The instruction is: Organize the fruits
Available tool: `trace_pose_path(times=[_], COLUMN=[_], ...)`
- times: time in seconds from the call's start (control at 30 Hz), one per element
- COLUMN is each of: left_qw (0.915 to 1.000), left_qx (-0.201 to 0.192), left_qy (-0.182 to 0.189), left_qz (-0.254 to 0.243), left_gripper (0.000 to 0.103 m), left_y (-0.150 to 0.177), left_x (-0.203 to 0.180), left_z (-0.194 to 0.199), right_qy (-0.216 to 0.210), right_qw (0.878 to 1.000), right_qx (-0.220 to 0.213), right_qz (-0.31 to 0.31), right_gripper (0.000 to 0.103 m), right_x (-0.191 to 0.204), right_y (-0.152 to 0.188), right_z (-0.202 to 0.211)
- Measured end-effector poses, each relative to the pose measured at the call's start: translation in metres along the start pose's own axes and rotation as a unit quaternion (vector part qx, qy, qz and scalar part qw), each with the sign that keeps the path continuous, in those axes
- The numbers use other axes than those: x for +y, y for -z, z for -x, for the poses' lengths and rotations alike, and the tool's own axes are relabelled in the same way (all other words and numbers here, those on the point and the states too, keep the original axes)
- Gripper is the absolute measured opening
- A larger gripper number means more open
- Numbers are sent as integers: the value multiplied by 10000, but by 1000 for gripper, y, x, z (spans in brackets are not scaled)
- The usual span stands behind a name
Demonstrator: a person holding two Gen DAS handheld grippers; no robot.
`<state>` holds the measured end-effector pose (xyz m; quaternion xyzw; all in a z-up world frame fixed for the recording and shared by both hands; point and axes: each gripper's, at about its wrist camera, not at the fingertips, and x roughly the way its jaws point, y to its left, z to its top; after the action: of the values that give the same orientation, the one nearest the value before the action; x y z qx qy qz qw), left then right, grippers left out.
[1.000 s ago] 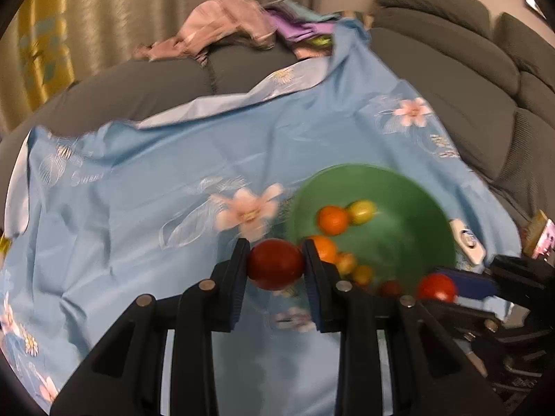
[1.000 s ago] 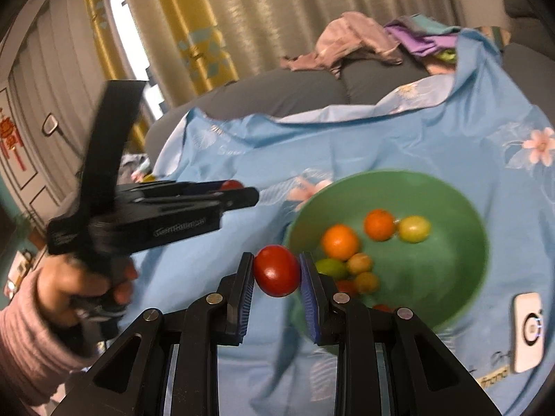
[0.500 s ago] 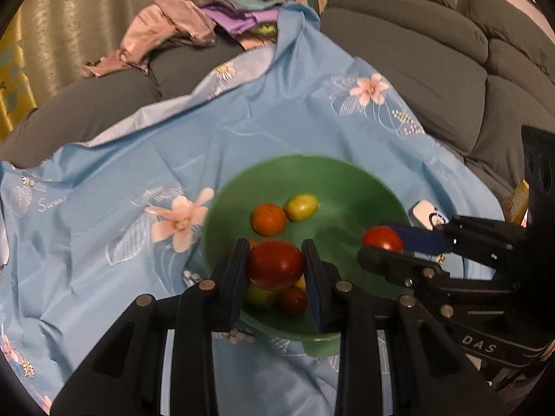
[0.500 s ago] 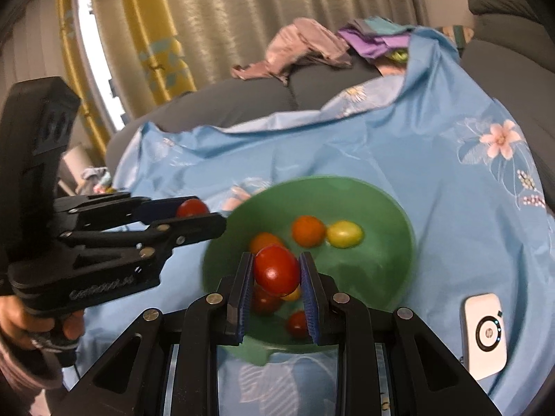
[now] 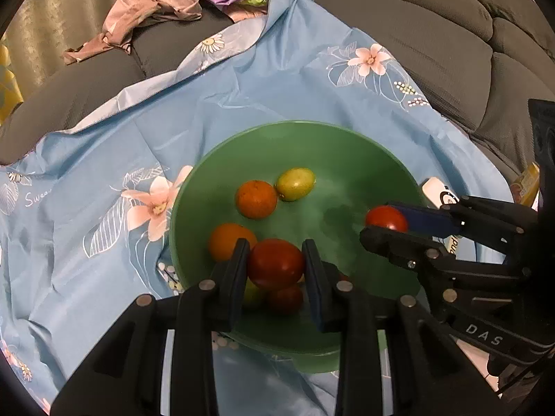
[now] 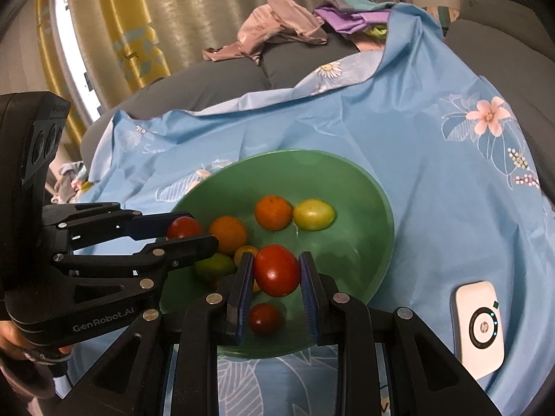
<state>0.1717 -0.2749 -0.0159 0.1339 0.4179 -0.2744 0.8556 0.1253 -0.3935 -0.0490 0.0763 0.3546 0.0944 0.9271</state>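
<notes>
Both grippers hang over the green bowl (image 5: 364,159). The left gripper (image 5: 275,263) pinches a red tomato (image 5: 275,263) squarely between its pads above the bowl's near side. The right gripper (image 6: 275,270) likewise clamps a second tomato (image 6: 276,270), centred between its fingers.

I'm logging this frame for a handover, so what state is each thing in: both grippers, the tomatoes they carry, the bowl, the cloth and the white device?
left gripper: shut on a red tomato, over the bowl.
right gripper: shut on a second tomato, over the bowl.
green bowl: upright, partly filled with fruit.
blue cloth: spread out, wrinkled, under the bowl.
white device: lying flat on the cloth, beside the bowl.
</notes>
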Motion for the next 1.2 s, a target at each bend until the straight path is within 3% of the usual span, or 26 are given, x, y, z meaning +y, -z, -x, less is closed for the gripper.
trace_pose_path(times=[0.2, 0.37, 0.43, 0.63, 0.9, 1.07, 1.2], left_qw=[10000, 9998, 9995, 9982, 9951, 9937, 9945], left_qx=[-1, 18, 38, -147, -262, -106, -163], left_qy=[-19, -221, -284, -480, -663, -360, -124], left_qz=[-13, 23, 126, 324, 685, 1060, 1030], left_gripper=[32, 63, 80, 101, 102, 102, 102], left_y=[0, -2, -4, -10, -18, -22, -25], left_x=[0, 0, 3, 6, 4, 7, 4], left_z=[1, 8, 14, 50, 90, 100, 110], right_qy=[98, 222, 278, 492, 600, 672, 592], right_qw=[9999, 9997, 9996, 9986, 9971, 9958, 9956], right_qx=[49, 85, 99, 141, 409, 544, 649], right_qz=[-31, -38, -10, 157, 235, 294, 325], right_gripper=[28, 29, 29, 38, 46, 47, 47], right_x=[0, 2, 2, 9, 22, 28, 30], right_y=[0, -3, -6, -22, -40, -44, -47], right_z=[0, 5, 11, 36, 58, 68, 72])
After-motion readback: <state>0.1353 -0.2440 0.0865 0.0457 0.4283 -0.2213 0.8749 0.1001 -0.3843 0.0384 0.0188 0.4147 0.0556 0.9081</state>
